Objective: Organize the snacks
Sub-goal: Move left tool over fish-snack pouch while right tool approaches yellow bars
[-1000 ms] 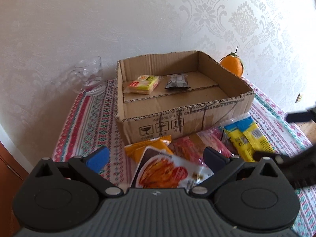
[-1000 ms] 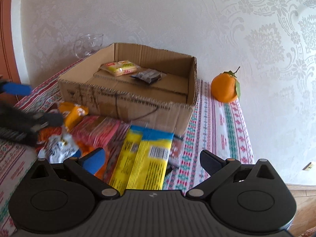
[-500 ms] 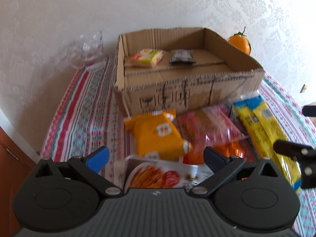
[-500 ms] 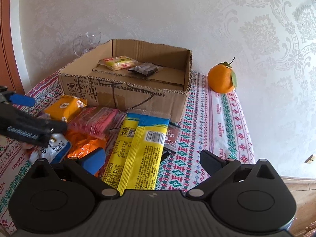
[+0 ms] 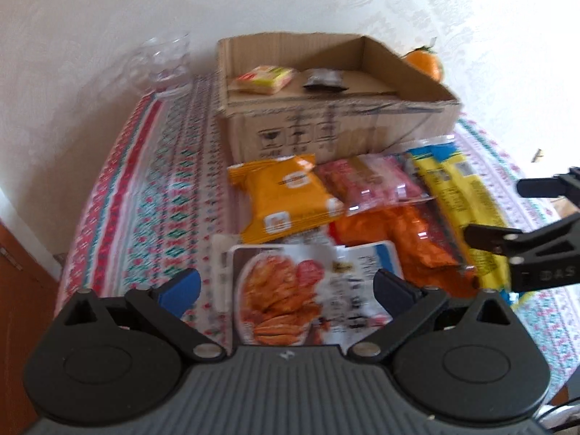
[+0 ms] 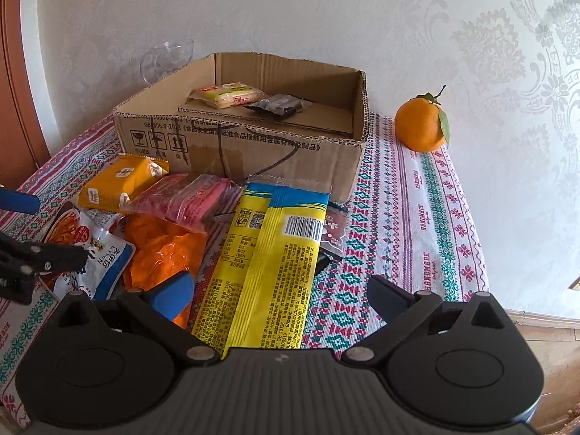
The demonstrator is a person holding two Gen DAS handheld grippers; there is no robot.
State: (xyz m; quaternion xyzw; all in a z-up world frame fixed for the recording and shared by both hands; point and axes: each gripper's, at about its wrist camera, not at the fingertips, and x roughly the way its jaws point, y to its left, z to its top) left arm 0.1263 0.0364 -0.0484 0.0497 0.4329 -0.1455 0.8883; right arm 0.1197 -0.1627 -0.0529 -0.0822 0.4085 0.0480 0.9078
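Both tongs, L (image 5: 286, 286) & R (image 6: 281, 290), fingers spread wide, side by side.

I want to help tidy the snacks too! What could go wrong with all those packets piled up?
The pink clear packet lies partly on the crinkly orange bag, so lifting the bag could drag it along. The long yellow packet is floppy and may sag or slip from the open right gripper. The round orange fruit could roll if bumped.
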